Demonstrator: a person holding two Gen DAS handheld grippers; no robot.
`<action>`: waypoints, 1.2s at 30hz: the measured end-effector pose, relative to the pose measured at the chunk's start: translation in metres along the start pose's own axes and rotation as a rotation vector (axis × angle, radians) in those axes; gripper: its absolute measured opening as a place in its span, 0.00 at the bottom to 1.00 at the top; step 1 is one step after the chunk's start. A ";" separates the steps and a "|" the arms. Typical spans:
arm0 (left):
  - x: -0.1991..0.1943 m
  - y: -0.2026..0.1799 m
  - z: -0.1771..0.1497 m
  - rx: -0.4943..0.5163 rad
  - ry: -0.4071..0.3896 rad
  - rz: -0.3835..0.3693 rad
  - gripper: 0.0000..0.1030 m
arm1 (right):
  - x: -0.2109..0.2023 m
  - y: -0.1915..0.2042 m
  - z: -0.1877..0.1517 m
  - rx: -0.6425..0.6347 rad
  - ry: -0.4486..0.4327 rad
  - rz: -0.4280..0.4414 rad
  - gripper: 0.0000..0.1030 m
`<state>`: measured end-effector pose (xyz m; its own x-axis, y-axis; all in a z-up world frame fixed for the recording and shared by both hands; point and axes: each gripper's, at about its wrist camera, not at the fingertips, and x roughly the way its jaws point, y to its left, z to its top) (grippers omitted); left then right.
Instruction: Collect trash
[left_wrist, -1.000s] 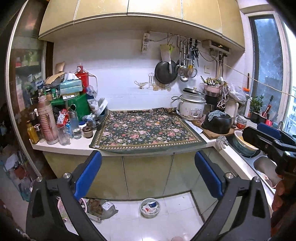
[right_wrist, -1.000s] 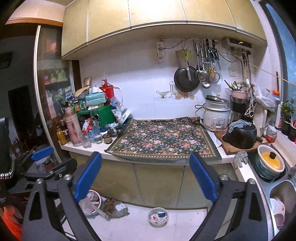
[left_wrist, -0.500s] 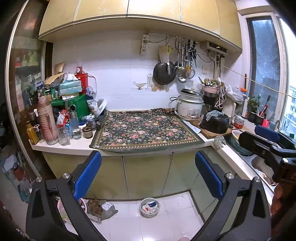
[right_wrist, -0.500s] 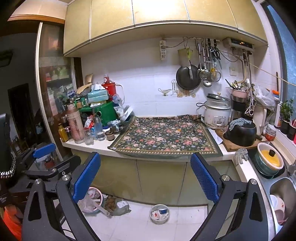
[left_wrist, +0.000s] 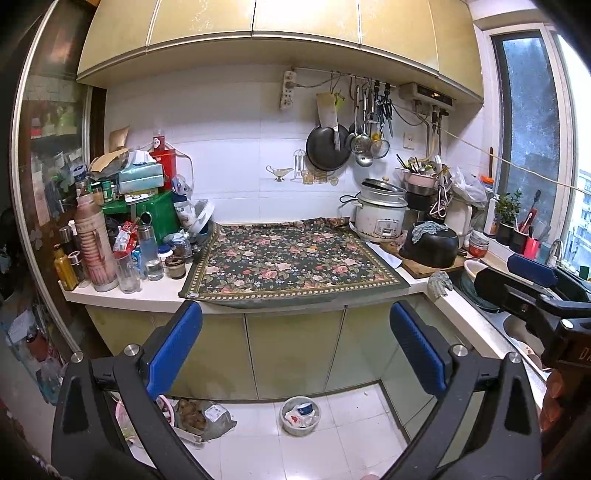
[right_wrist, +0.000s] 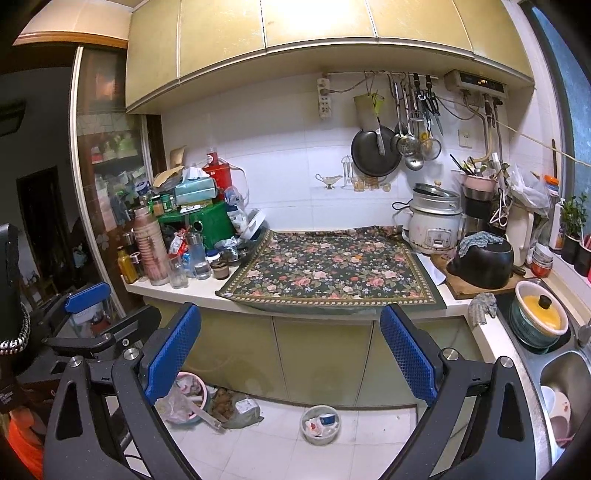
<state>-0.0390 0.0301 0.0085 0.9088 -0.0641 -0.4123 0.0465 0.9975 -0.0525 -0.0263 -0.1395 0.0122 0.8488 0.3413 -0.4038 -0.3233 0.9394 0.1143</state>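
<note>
A small grey bin with wrappers in it stands on the white tiled floor below the counter; it also shows in the right wrist view. A pink basin with scraps and a grey bag lie to its left. My left gripper is open and empty, held in the air facing the cabinets. My right gripper is open and empty, likewise well back from the counter. Each gripper shows at the edge of the other's view.
A floral cloth covers the counter middle. Bottles, jars and boxes crowd its left end. A rice cooker and black pot stand at the right, beside a sink with dishes. Pans and utensils hang on the wall.
Both views have drifted slightly, with the counter shifting a little in frame. Both grippers stay open and empty.
</note>
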 end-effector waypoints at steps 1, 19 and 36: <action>0.000 0.000 0.001 0.000 -0.001 -0.001 0.99 | 0.000 -0.001 0.000 0.003 0.002 0.000 0.94; 0.003 -0.001 0.007 0.003 -0.026 -0.009 0.99 | -0.001 -0.011 0.000 0.015 0.012 0.003 0.94; 0.005 -0.004 0.006 -0.023 -0.034 -0.002 0.99 | 0.001 -0.009 0.001 0.013 0.018 0.018 0.94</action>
<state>-0.0321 0.0255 0.0126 0.9224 -0.0649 -0.3807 0.0392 0.9964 -0.0748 -0.0217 -0.1480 0.0120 0.8353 0.3572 -0.4180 -0.3326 0.9336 0.1331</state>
